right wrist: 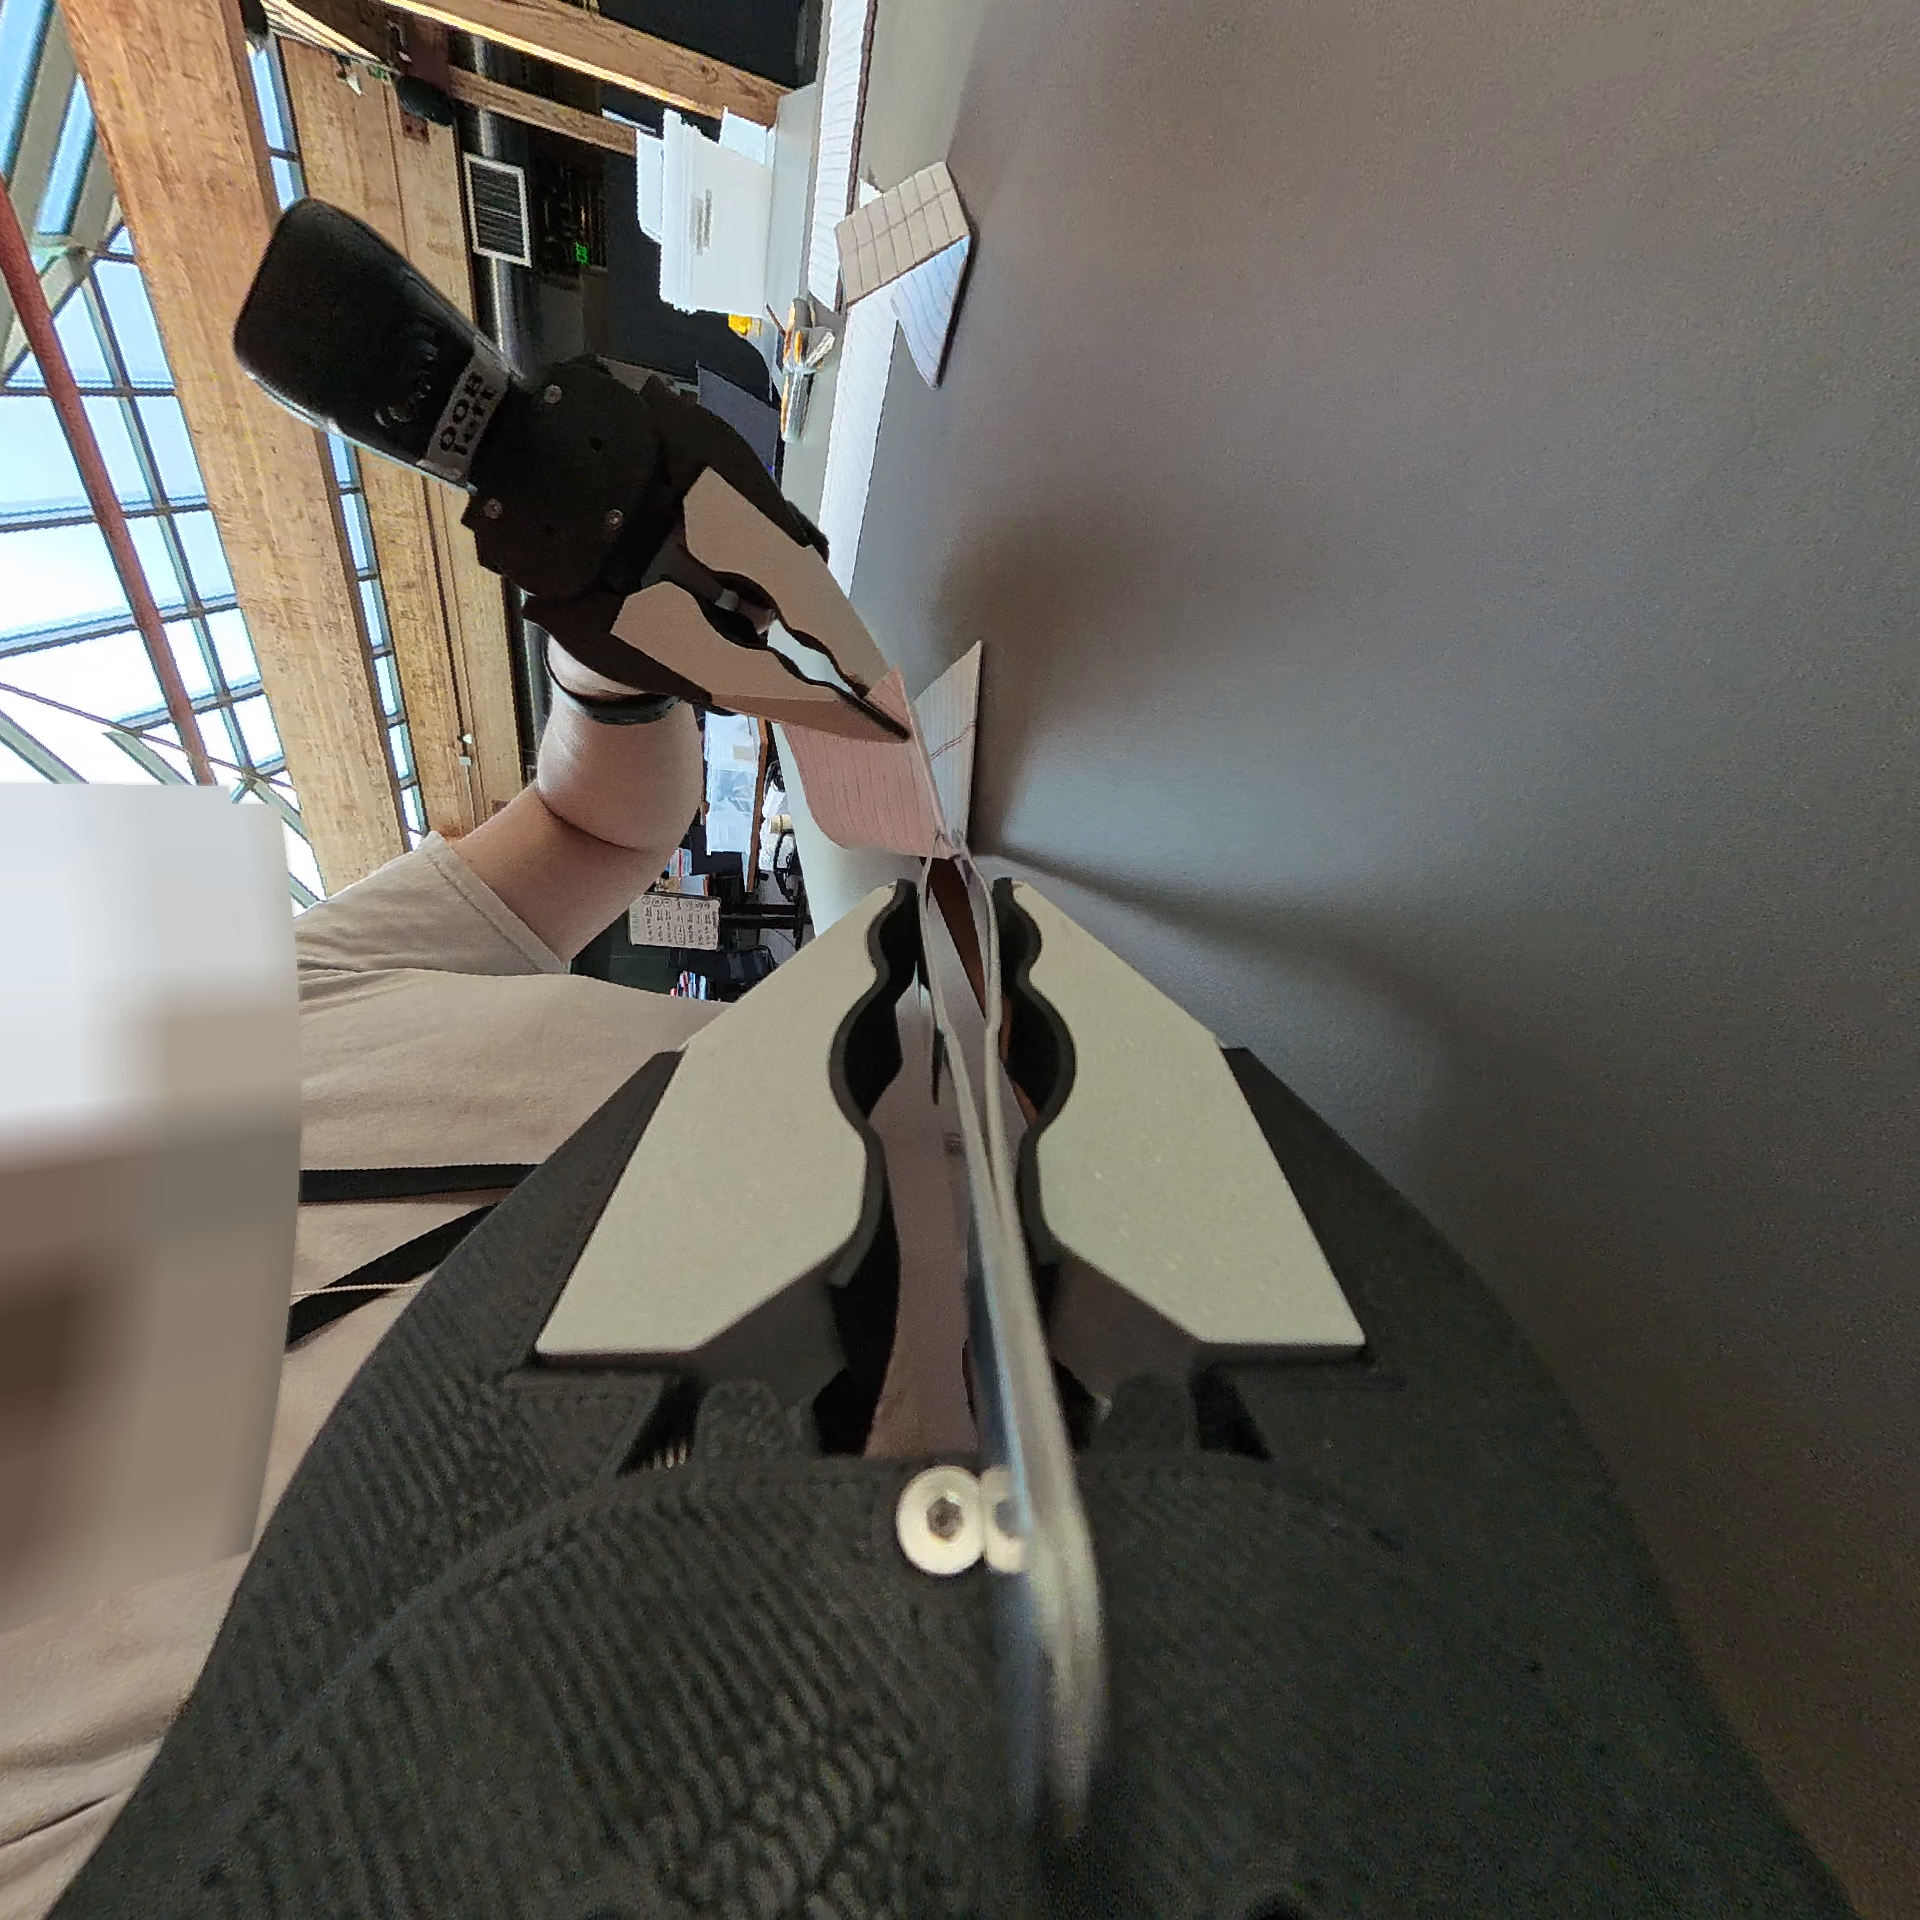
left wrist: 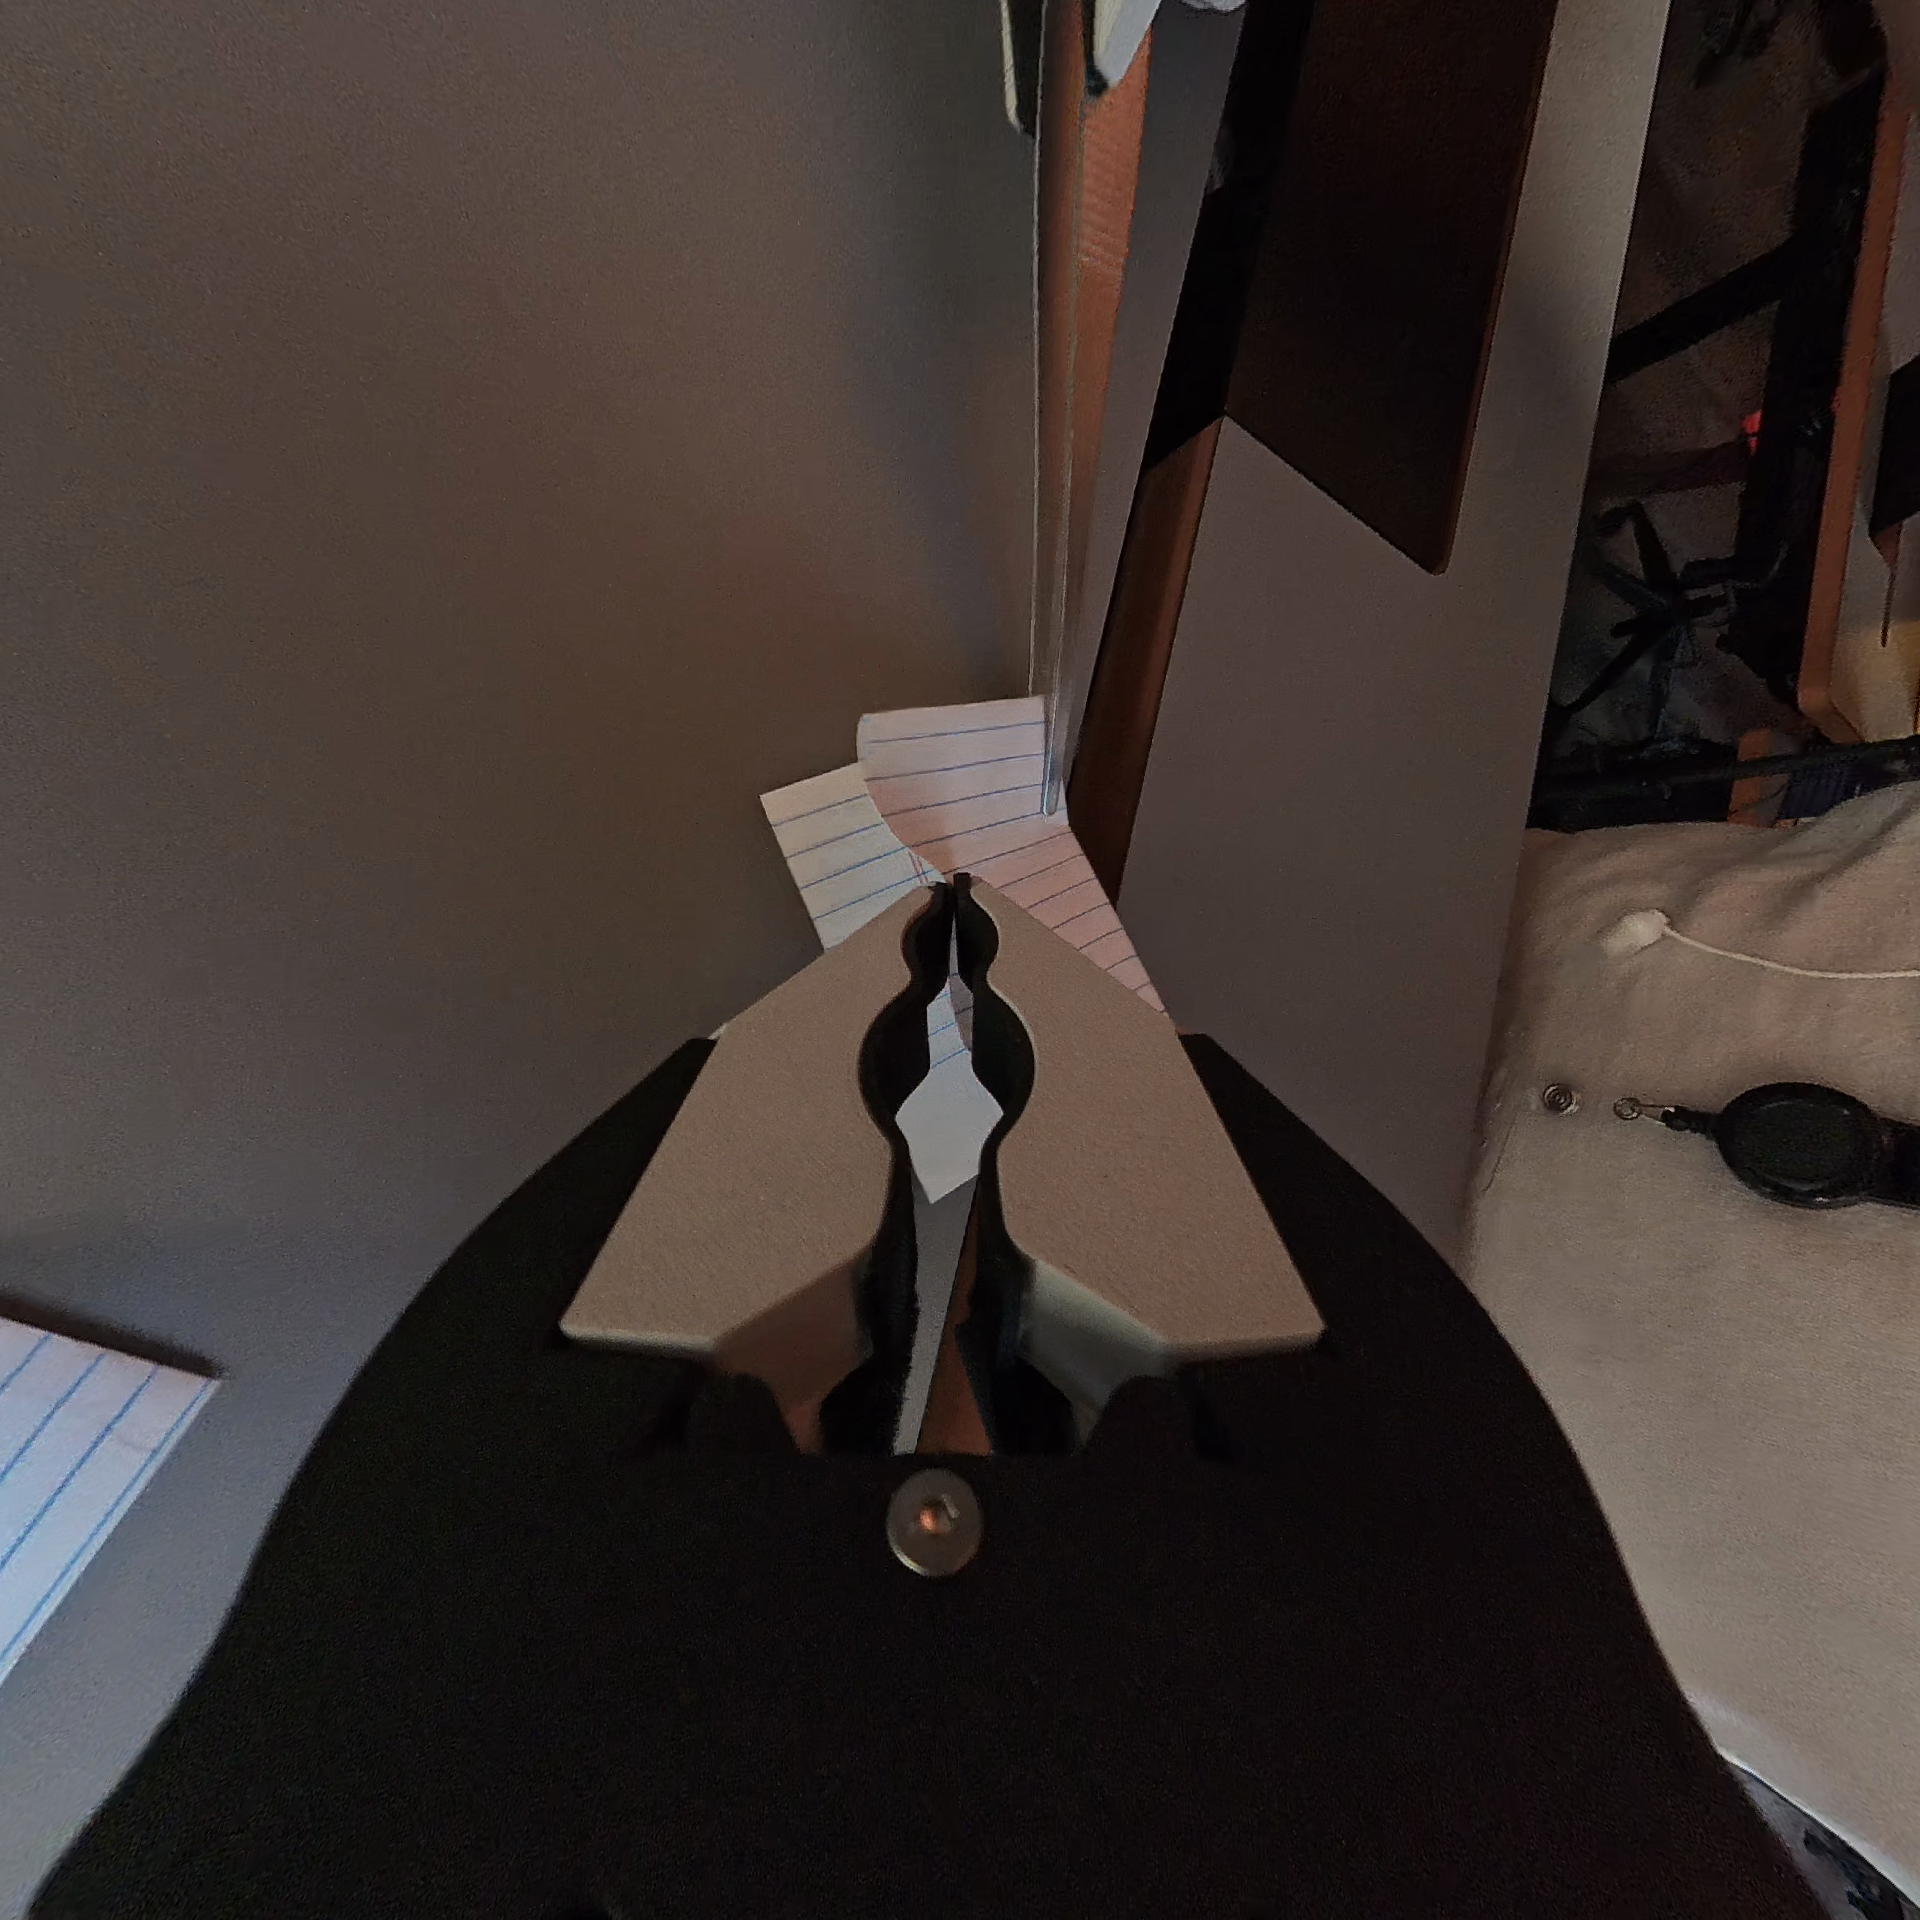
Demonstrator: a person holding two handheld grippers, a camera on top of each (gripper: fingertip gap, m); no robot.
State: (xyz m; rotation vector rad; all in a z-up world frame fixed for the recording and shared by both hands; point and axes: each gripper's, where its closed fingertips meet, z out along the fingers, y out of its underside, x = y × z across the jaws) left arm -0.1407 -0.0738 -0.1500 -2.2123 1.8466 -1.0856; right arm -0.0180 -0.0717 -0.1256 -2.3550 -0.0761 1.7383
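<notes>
Lined paper sheet [left wrist: 977, 831]: pinched at one edge in the left gripper's tips, curling up off the grey table [left wrist: 416, 623]; a white corner of it shows through the gap between the fingers.
Left gripper [left wrist: 956, 894]: jaws pressed together on the sheet, tips touching it.
Right gripper [right wrist: 956, 894]: jaws drawn in on a thin metal strip [right wrist: 1008, 1351] that runs lengthwise between them, with a narrow gap left on either side.
Metal strip: shiny and seen edge-on, possibly a ruler or a blade; its far end meets the sheet's edge just beside the left gripper's tips.
Person's shirt [left wrist: 1714, 1403]: beige, close on the right of the left wrist view, with a black badge reel [left wrist: 1808, 1143] lying on it.
Lined notepad [right wrist: 930, 301]: farther along the table, well apart from both grippers.
</notes>
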